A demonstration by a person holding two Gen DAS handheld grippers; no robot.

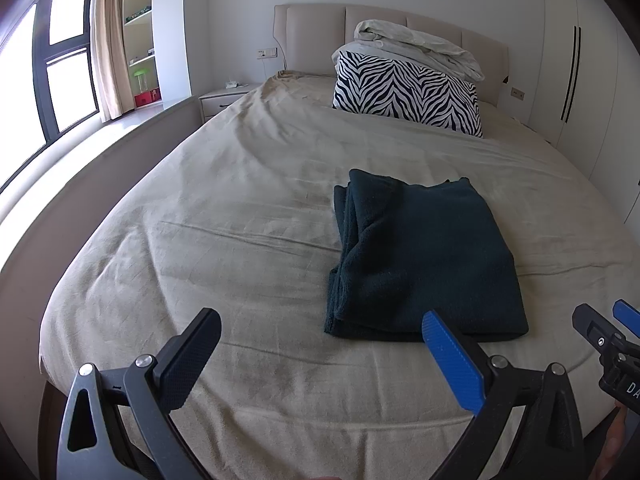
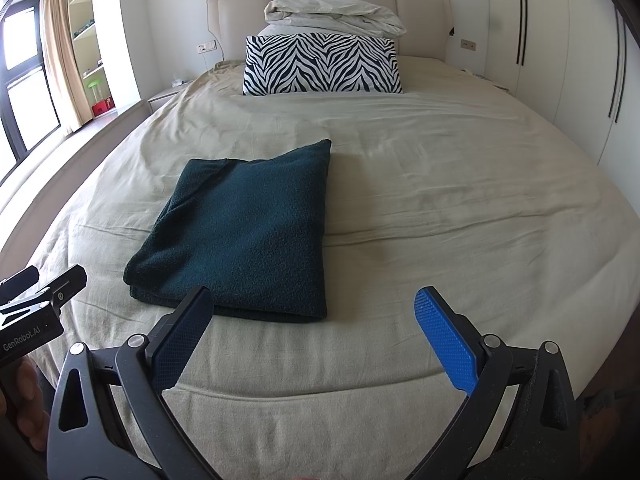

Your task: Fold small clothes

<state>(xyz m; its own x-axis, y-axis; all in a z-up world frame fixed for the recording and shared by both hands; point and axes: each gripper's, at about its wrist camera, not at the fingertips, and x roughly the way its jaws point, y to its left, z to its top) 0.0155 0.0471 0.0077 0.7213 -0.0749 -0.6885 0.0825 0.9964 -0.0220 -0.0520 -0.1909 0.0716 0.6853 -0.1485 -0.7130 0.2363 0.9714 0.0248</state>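
A dark teal cloth lies folded into a thick rectangle on the beige bed sheet; the right wrist view shows the cloth left of centre. My left gripper is open above the sheet near the foot of the bed, its blue finger just in front of the cloth's near edge. My right gripper is open too, its black finger overlapping the cloth's near edge in the view. Neither holds anything. Each gripper appears at the edge of the other's view.
A zebra-striped pillow and a bundled pale quilt sit at the headboard. A nightstand, a shelf and a window stand to the left, white wardrobe doors to the right. Bare sheet spreads right of the cloth.
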